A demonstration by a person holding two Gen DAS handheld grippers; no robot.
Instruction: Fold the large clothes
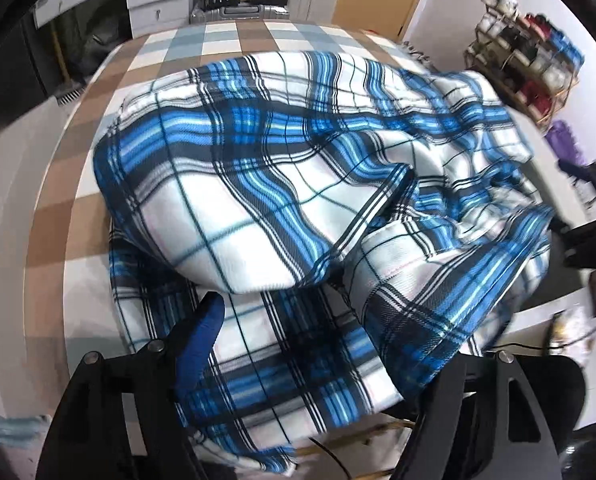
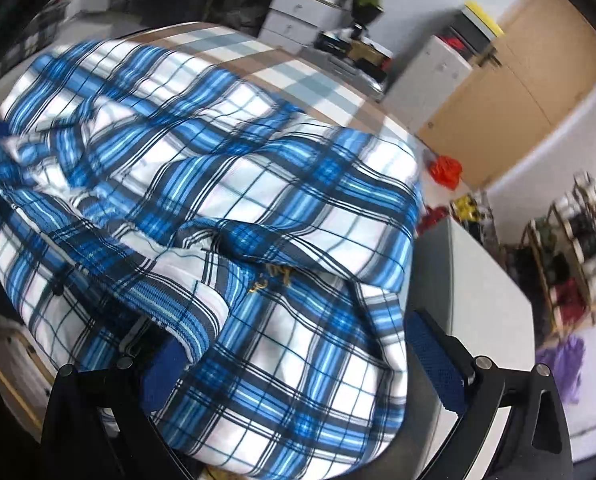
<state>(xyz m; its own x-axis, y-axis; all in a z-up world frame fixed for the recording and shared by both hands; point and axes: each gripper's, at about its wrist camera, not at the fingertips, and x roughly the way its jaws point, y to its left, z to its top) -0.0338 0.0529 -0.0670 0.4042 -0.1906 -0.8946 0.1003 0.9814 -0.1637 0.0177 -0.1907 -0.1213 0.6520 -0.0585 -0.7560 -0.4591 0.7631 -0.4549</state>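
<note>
The blue-and-white plaid cotton shirt is being left heaped on the checked-cloth desk, half folded. Both the left tool and right tool are being held apart, gripping nothing. Next, a fresh edge probably needs pinching.

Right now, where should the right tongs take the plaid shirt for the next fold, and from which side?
Judging by its pose, grip the plaid shirt at its free near-right corner, which lies between the open right tongs. Come in from the near edge, low along the checked tabletop; the folded-over layers further in are bunched and harder to separate.
</note>
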